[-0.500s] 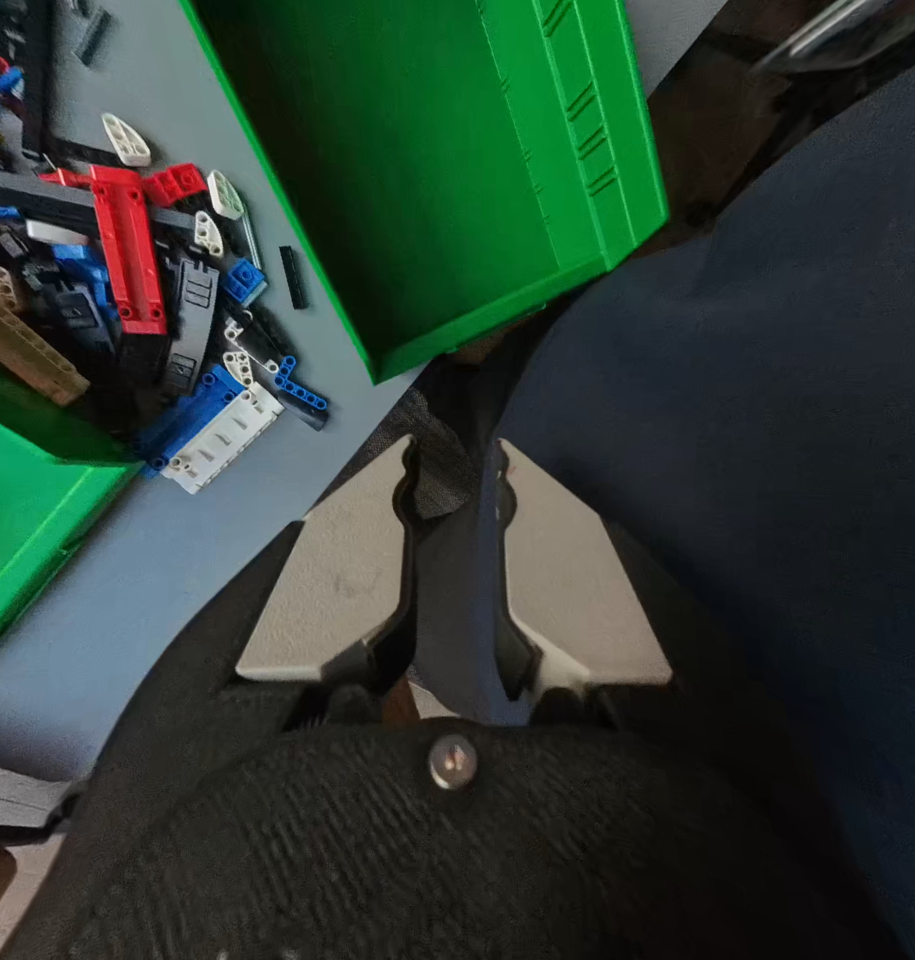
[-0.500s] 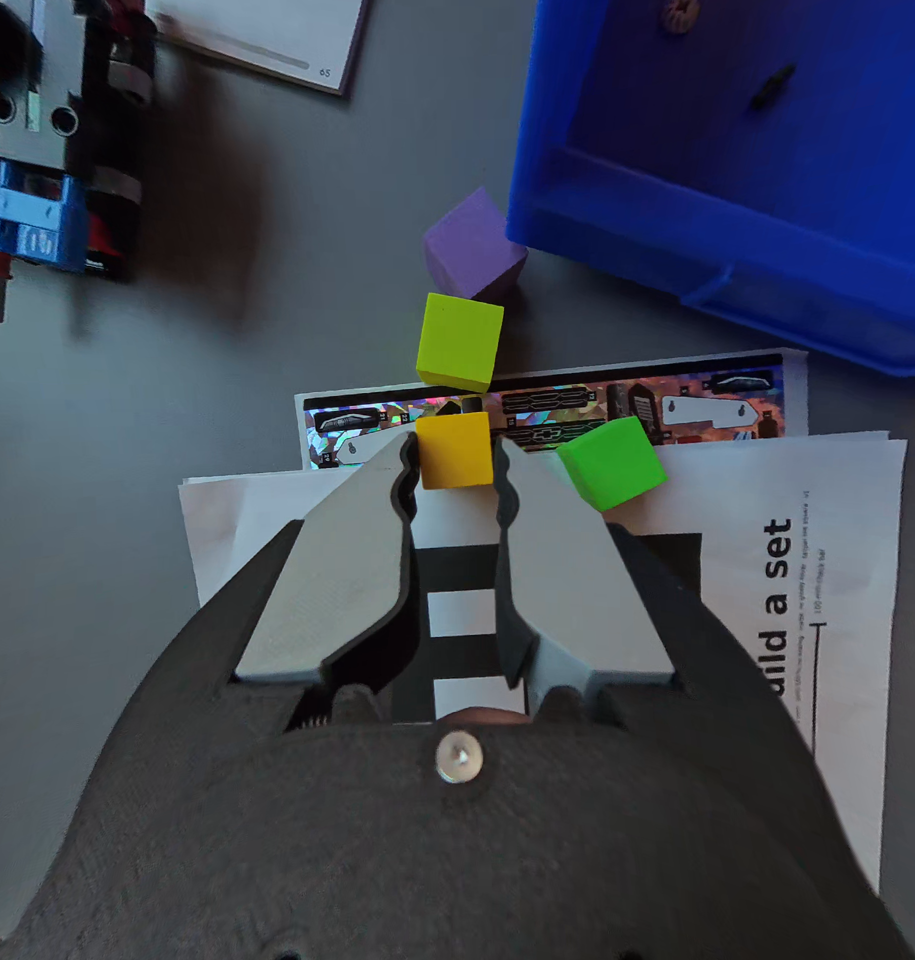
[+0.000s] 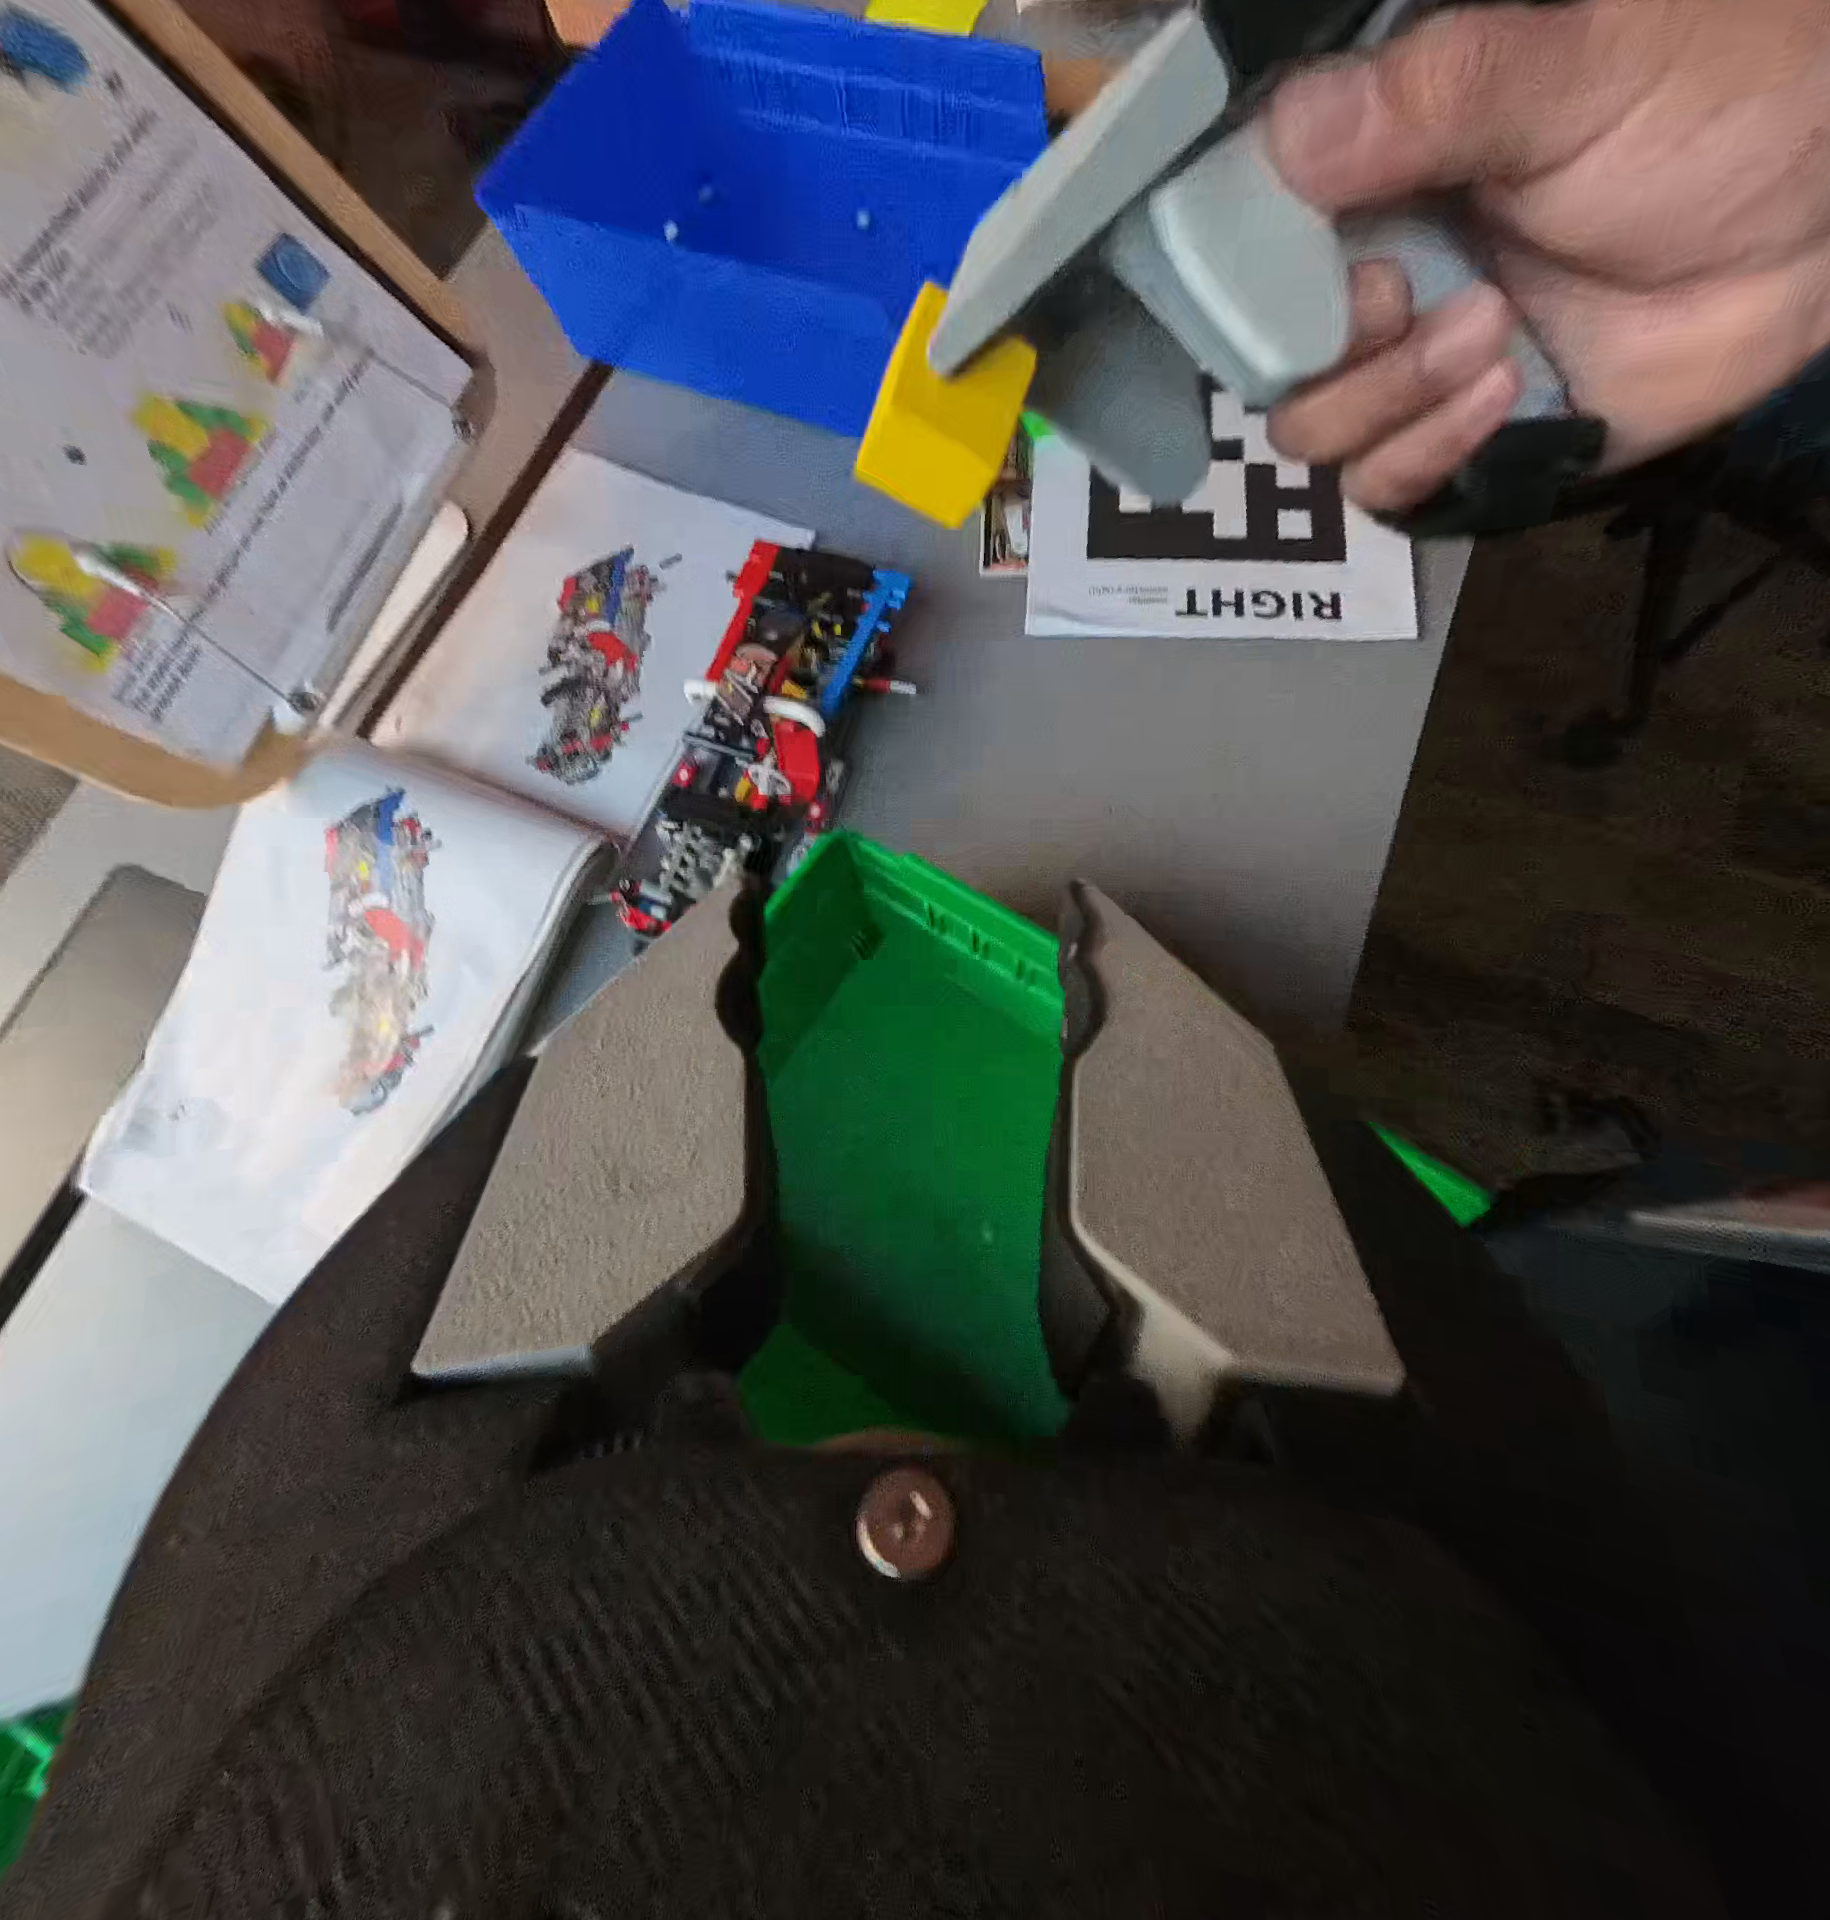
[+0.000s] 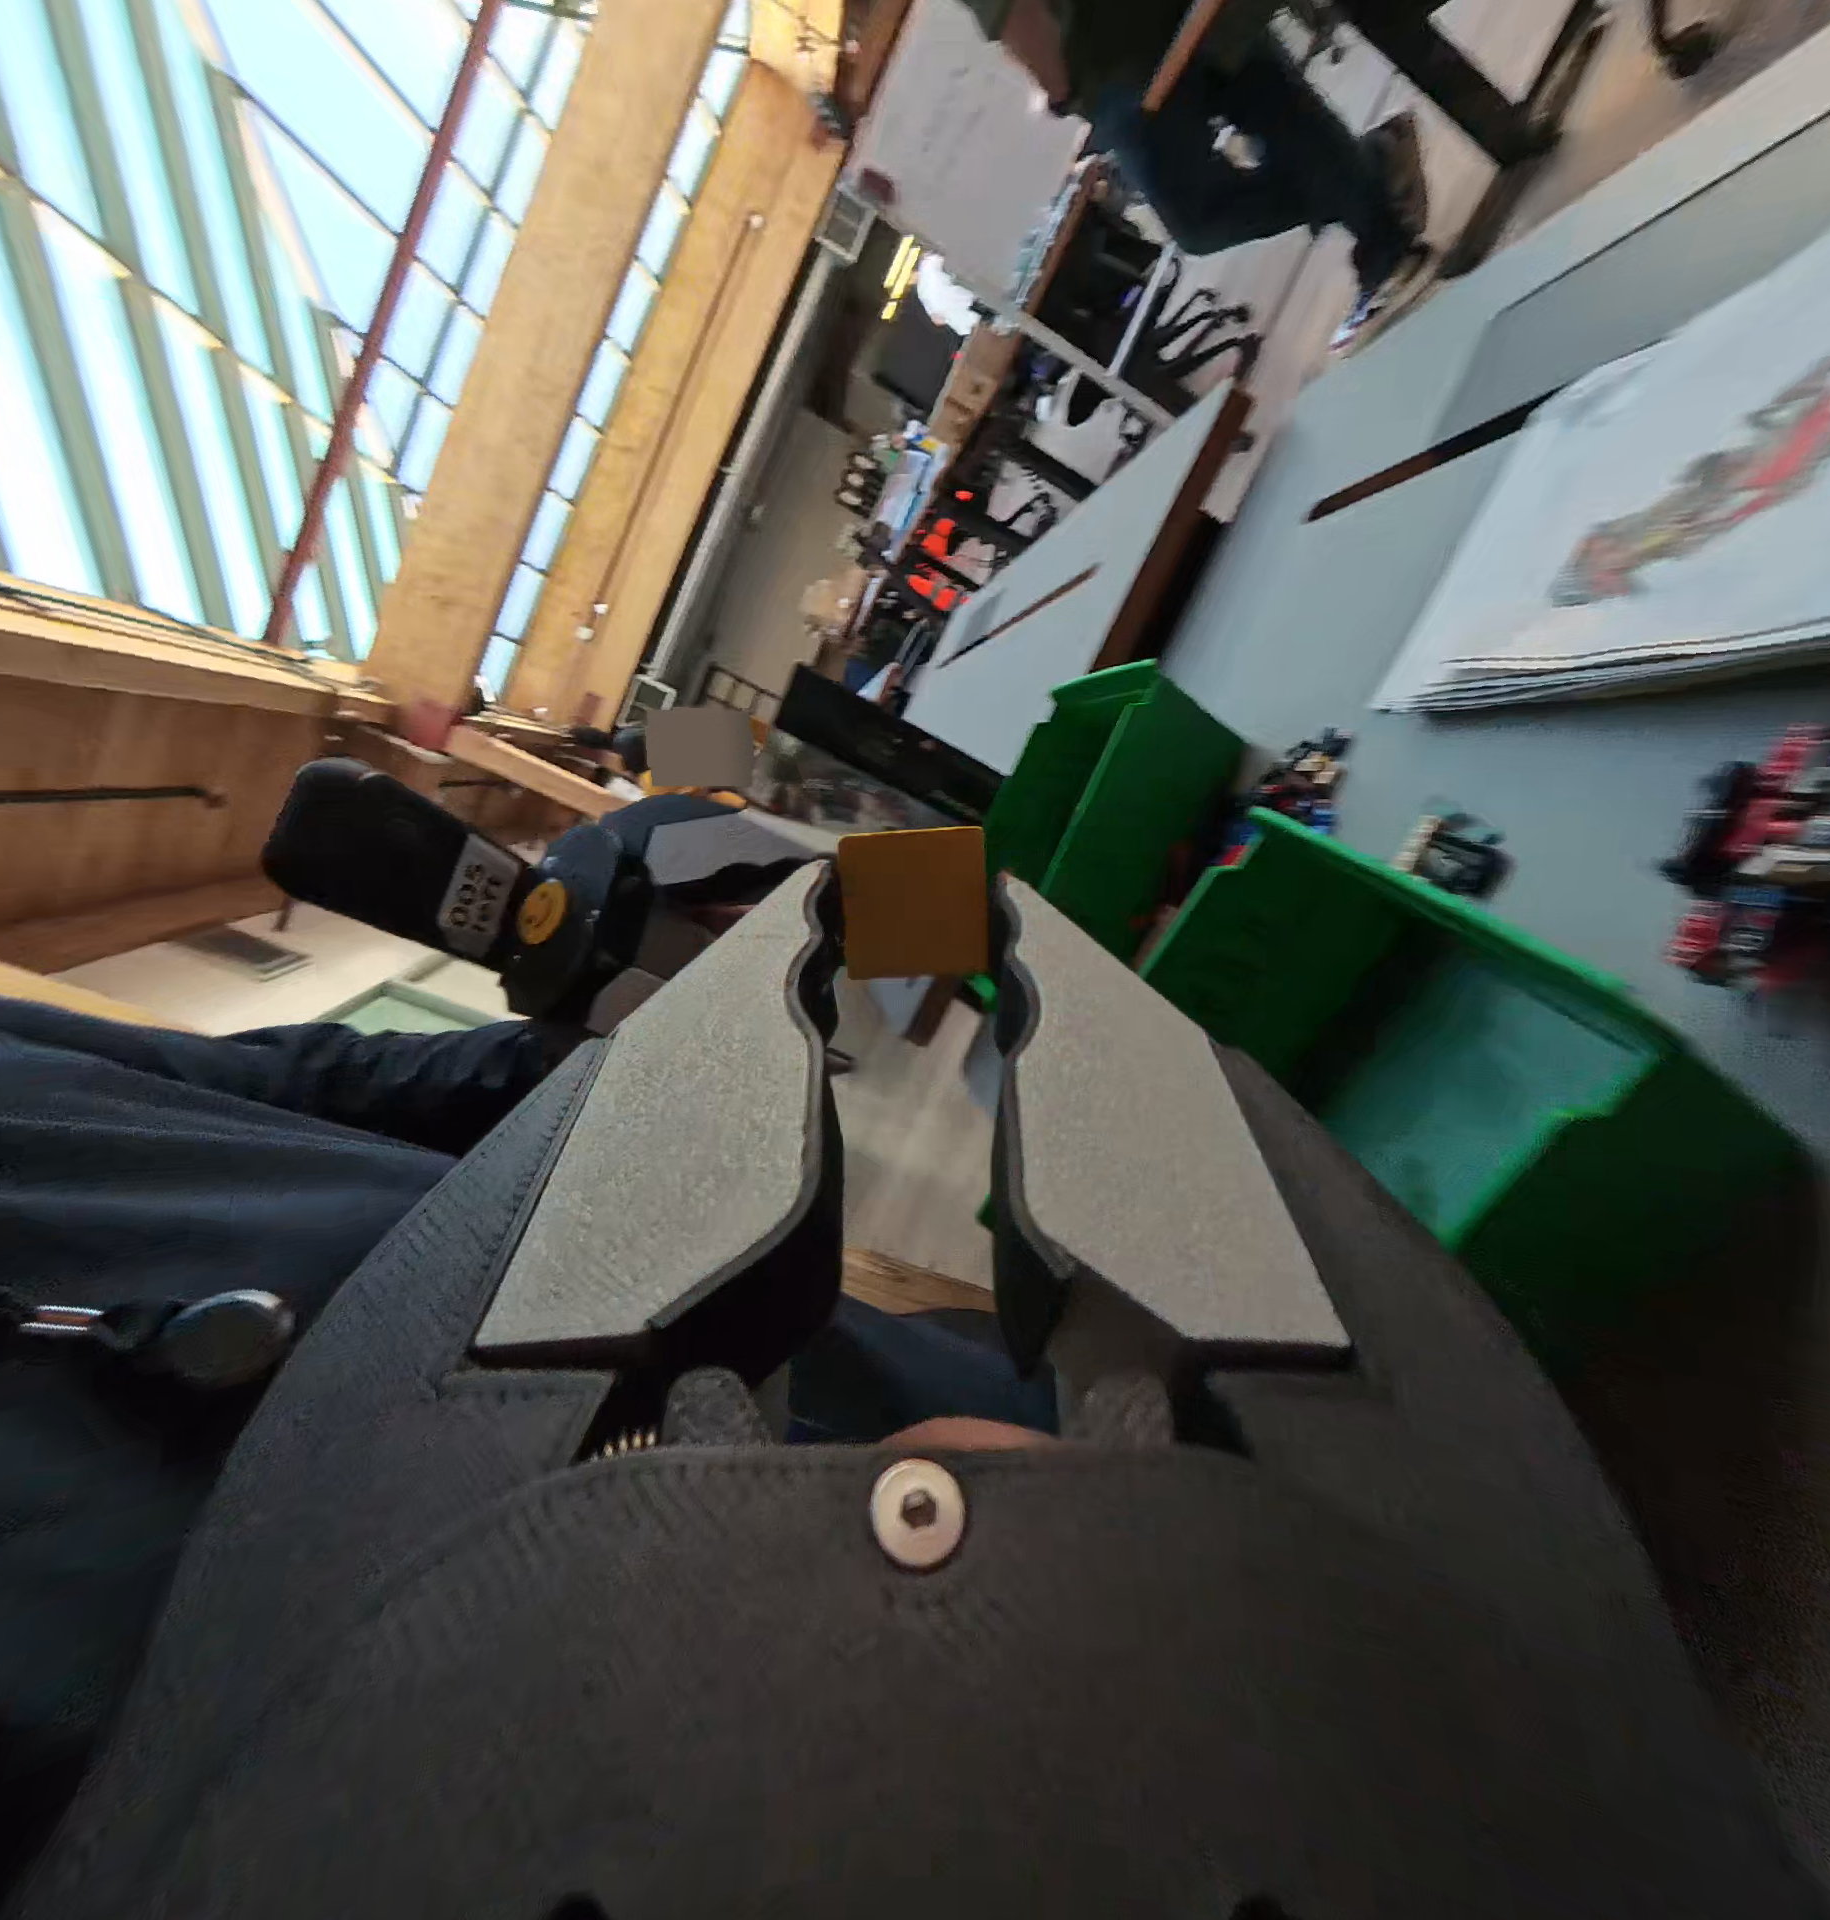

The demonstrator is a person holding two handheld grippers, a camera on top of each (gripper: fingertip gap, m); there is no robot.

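Observation:
My right gripper (image 4: 911, 914) is shut on a yellow cube (image 4: 913, 902), with both pads pressed on its sides, and holds it up in the air. The left wrist view shows the same gripper (image 3: 994, 395) gripping the cube (image 3: 932, 436) above the table, in front of a blue bin (image 3: 745, 239), with a person's hand (image 3: 1565, 208) on its handle. My left gripper (image 3: 911, 914) is open and holds nothing. A green bin (image 3: 911, 1091) lies below and shows between the spread fingers. The left gripper's black body (image 4: 568, 904) shows in the right wrist view.
A brick-built vehicle model (image 3: 776, 717) sits mid-table beside an open instruction booklet (image 3: 371, 987). A sheet with a black-and-white marker (image 3: 1223, 561) lies at the right. A wooden board with a printed sheet (image 3: 163, 364) leans at the left. Two green bins (image 4: 1410, 987) stand near the table edge. The tips of one gripper are about 9 cm away from the tips of the other.
My right gripper lifted the yellow cube off the paper and swung up, still gripping it. My left gripper opened wider and swung from over the person's lap to face the table.

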